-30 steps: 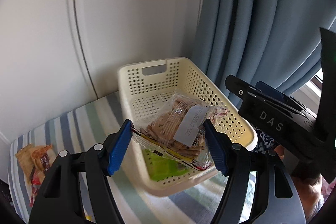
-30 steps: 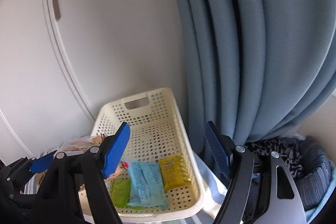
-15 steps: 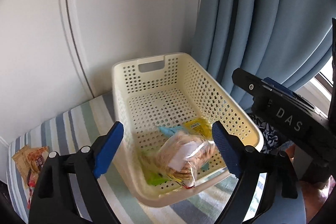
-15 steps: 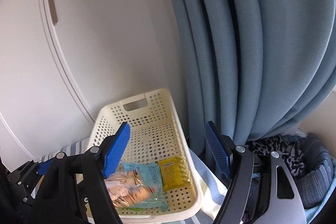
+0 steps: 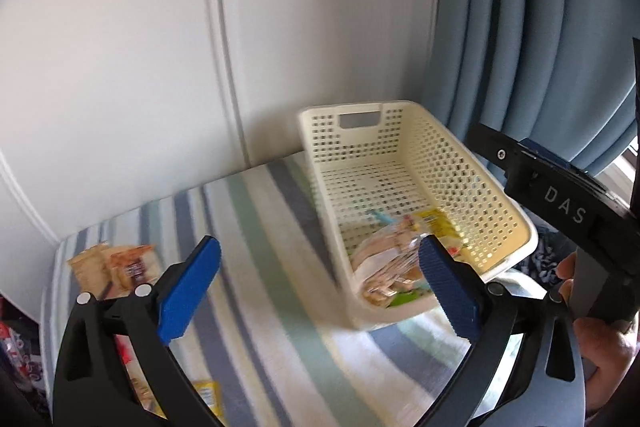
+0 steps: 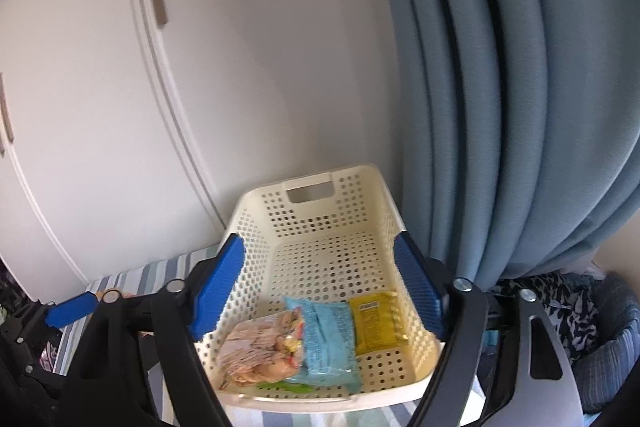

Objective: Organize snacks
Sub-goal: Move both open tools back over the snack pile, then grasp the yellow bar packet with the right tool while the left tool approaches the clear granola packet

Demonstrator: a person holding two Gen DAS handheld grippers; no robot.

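Snacks are numbering four inside one cream perforated basket (image 6: 320,223): a clear bag of biscuits (image 6: 260,351), a light-blue packet (image 6: 328,339), a yellow packet (image 6: 376,319) and a green packet (image 6: 288,387) peeking from underneath; all are lying at the basket's near end. Left gripper (image 5: 320,291) is gaping with nothing between its blue pads, hovering over the striped cloth (image 5: 260,227) where two orange packets (image 5: 112,263) are lying; right gripper (image 6: 320,287) is likewise spread and holding nothing.

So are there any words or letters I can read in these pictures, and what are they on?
"DAS": raised letters on the black body of the right gripper, seen from the left wrist camera.
Yellow packet in the basket: printing there, too blurred to read.
Blue packet: no print readable.
Clear cracker bag: label too blurred.
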